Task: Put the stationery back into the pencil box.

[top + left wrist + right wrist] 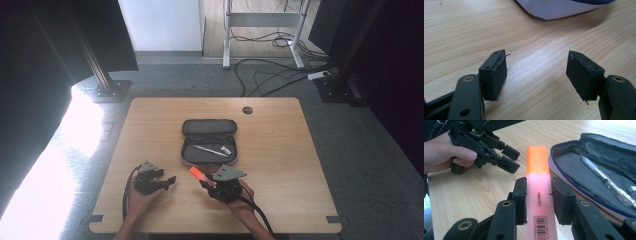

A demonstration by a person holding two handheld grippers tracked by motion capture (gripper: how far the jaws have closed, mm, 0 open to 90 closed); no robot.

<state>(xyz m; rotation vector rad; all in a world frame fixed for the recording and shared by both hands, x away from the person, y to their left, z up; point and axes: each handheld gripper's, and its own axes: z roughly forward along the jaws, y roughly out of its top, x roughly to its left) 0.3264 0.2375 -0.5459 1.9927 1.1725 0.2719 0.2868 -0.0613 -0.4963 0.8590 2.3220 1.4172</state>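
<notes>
The right hand-held gripper (539, 195) squeezes an orange highlighter (539, 195) just near the open pencil case (209, 141), likely to drop it in beside the pen (607, 182). The left hand-held gripper (536, 72) waits empty, jaws apart, over the worktop (280, 150).

Desk: pale wooden desk (280, 150), smooth, fine grain, faint sheen.
Highlighter: orange plastic highlighter (539, 192), glossy, translucent cap.
Case: grey cloth pencil case (584, 167), matt woven lining.
Pen beside the case's lining: clear glossy plastic pen (609, 182).
Gripper pads: right gripper (539, 200), matt black, rough-edged.
</notes>
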